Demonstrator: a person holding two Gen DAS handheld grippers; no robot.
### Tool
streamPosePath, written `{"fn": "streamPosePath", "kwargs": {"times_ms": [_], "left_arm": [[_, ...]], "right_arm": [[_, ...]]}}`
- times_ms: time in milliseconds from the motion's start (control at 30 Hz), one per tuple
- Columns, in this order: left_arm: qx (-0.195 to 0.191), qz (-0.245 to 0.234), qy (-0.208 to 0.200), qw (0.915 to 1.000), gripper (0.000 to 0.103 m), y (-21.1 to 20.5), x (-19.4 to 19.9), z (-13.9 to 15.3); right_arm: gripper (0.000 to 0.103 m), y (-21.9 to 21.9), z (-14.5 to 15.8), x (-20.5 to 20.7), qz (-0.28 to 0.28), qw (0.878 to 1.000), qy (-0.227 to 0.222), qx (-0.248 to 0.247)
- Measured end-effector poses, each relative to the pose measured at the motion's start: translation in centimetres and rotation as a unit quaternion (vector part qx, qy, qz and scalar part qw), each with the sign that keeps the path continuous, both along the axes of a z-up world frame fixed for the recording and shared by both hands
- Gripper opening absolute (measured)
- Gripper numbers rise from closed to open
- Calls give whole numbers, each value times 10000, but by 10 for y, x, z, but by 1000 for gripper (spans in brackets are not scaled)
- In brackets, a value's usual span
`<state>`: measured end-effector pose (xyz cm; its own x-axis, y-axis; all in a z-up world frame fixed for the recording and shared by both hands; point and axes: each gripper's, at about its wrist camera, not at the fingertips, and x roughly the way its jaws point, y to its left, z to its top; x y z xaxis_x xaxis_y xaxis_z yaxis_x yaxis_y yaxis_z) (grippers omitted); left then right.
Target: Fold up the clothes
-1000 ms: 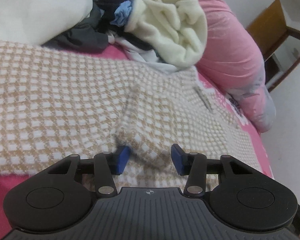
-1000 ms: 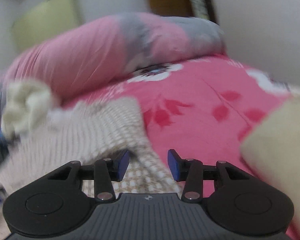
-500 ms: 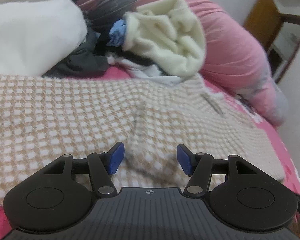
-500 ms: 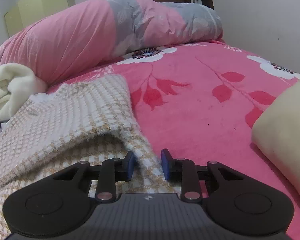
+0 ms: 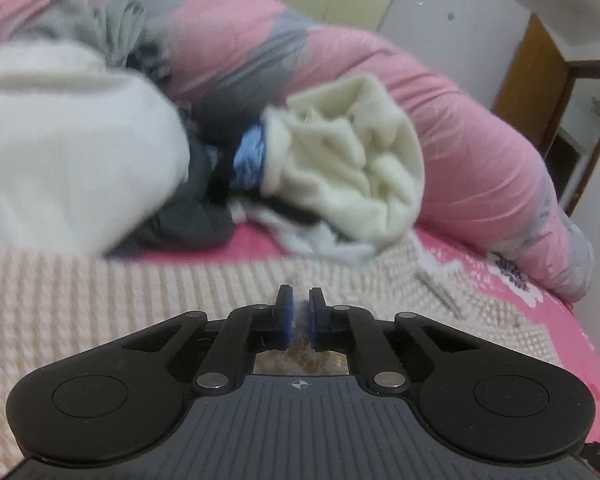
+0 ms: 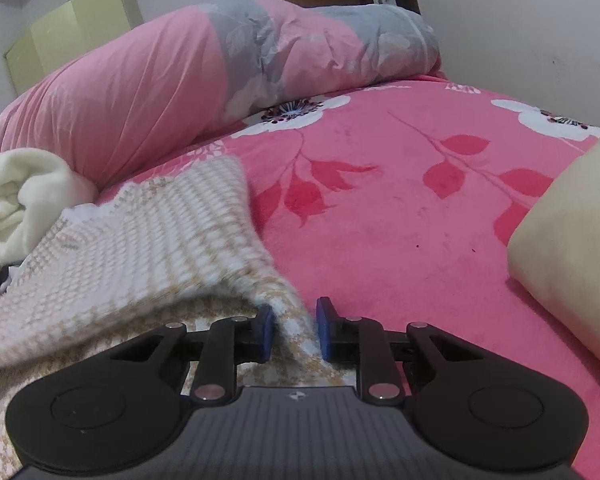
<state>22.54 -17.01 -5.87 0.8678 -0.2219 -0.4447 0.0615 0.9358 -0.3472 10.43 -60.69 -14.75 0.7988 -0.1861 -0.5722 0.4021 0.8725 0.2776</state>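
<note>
The checked sweater [image 5: 148, 300] lies spread on the pink bed [image 6: 400, 216] across the lower half of both views. The left tool [image 5: 298, 320] is pinched narrow on a tuft of its knit and the right tool [image 6: 294, 330] is part-closed around a raised edge. Gripping two separated points likely lets that edge lift evenly for a fold, clear of the heap of other clothes [image 5: 340, 160] at upper centre.

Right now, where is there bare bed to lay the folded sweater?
Free: pink sheet between the sweater, the rolled quilt and a cream pillow. Crowded: the clothes pile beyond the sweater.
</note>
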Motion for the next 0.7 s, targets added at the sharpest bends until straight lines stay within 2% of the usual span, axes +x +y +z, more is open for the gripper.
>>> {"fn": "streamPosePath", "kwargs": {"times_ms": [133,167,300,400,467,533,567,600,667,700], "left_arm": [[381,23,271,9989,6,-5,5,-15],[320,76,317,9990,2,-2,4,-17],[538,466,-248,9972,0,11,-9,-2],[609,470,188,9969,0,22,3,-12],[476,348,438,9973,0,27,5,-18],[214,87,524,9984,0,27,1,-20],[84,-25,532,9985,4,27,-1,-21],[55,-175,575,9982,19,24,-2,-20],[47,-407,643,9971,35,19,-4,-17],[57,-462,565,9973,35,15,-7,-14]], "right_arm": [[23,-2,-1,0,-17,10000,4,69],[23,-3,-2,0,-20,10000,1,78],[22,-5,-3,-1,-32,9999,-18,160],[22,-7,-3,-1,-28,9997,-36,220],[22,-7,-3,-1,-28,9997,-43,237],[22,-7,-4,-1,-28,9997,-45,244],[22,-7,-4,-1,-28,9997,-46,246],[22,-7,-4,-1,-28,9997,-47,248],[22,-7,-4,-1,-28,9997,-48,252],[22,-7,-4,-1,-28,9997,-49,254]]}}
